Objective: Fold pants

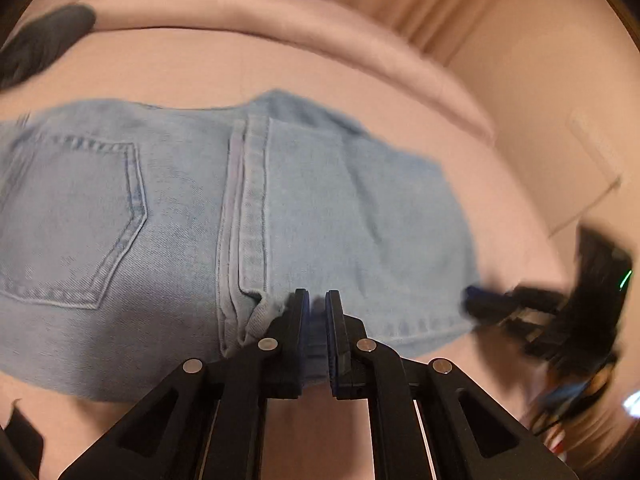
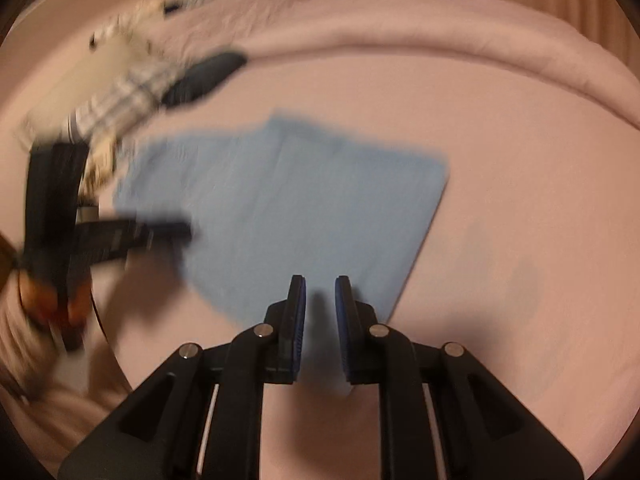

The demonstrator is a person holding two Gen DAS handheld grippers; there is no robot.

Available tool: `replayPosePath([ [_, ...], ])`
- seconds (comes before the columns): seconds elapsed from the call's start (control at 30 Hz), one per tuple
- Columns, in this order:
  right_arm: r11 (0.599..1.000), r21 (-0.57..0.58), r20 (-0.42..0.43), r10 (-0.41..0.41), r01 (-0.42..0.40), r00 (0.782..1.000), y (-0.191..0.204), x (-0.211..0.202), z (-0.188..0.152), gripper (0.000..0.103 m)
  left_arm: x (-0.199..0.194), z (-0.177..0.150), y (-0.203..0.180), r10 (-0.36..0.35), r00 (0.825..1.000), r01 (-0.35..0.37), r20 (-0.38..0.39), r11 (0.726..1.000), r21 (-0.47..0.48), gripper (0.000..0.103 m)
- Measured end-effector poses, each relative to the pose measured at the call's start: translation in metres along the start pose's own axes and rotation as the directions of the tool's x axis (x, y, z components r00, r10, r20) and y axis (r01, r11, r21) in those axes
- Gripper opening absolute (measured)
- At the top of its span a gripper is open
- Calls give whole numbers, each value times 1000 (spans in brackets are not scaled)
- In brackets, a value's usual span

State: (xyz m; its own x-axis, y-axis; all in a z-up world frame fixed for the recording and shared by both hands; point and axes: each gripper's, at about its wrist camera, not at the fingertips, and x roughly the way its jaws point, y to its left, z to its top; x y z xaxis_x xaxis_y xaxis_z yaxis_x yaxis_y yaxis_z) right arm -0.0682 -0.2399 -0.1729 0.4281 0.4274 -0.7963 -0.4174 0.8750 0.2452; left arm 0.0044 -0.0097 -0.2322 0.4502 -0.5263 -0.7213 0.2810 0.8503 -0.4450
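- Left gripper (image 1: 316, 300) has its jaws nearly together with denim between them, clenched on the near hem of the jeans (image 1: 192, 216).
- Right gripper (image 2: 320, 286) is released: a clear gap shows between its pads, nothing in it, and it hovers over the near right corner of the jeans (image 2: 288, 208).
- Ahead of both grippers the jeans lie on the pink bed (image 2: 500, 240) as a compact, flat packet, back pocket (image 1: 76, 220) upward.
- Folding looks nearly done; one last fold or a tidy-up may remain.
- Beyond and to the left, other clothes (image 2: 120, 84) lie heaped, blurred.
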Motion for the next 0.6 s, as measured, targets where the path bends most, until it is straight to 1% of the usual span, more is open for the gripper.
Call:
replayPosePath([
  [0.07, 1000, 5, 64, -28, 28, 998, 4, 3, -7, 15, -4, -1, 0, 5, 1000, -5, 3, 1000, -3, 6],
  [0.1, 999, 17, 52, -36, 36, 998, 5, 2, -3, 15, -9, -1, -7, 16, 1000, -16, 5, 1000, 10, 7],
  [0.13, 998, 37, 38, -42, 40, 998, 5, -1, 2, 16, -11, -4, -10, 42, 999, -42, 9, 999, 29, 7],
  [0.17, 998, 54, 35, -41, 40, 999, 6, -5, 6, 18, -15, -4, -15, 65, 998, -66, 17, 997, 46, 8],
  [0.2, 998, 62, 43, -36, 33, 998, 7, -10, 11, 23, -21, -4, -15, 92, 995, -94, 30, 994, 63, 11],
  [0.23, 998, 59, 55, -32, 28, 998, 11, -16, 14, 27, -27, -6, -18, 118, 992, -121, 45, 990, 79, 18],
  [0.27, 998, 49, 65, -29, 26, 997, 17, -21, 17, 29, -34, -9, -20, 127, 990, -132, 58, 987, 87, 26],
  [0.3, 999, 42, 72, -28, 26, 997, 19, -25, 16, 31, -39, -6, -11, 143, 987, -149, 69, 985, 88, 33],
  [0.33, 999, 35, 79, -23, 21, 997, 23, -29, 15, 32, -42, -4, -12, 168, 983, -175, 79, 981, 89, 53],
  [0.37, 999, 32, 81, -13, 11, 997, 26, -31, 17, 33, -49, -5, -12, 206, 974, -215, 99, 972, 91, 67],
  [0.4, 1000, 31, 83, 0, -2, 997, 31, -32, 21, 34, -46, 4, -21, 222, 968, -233, 112, 969, 88, 69],
  [0.47, 1000, 23, 87, 16, -19, 996, 40, -31, 26, 36, -59, 5, -16, 252, 957, -265, 145, 961, 78, 70],
  [0.6, 999, 5, 85, 40, -40, 996, 58, -27, 40, 39, -76, 8, -1, 321, 929, -335, 182, 941, 50, 72],
])
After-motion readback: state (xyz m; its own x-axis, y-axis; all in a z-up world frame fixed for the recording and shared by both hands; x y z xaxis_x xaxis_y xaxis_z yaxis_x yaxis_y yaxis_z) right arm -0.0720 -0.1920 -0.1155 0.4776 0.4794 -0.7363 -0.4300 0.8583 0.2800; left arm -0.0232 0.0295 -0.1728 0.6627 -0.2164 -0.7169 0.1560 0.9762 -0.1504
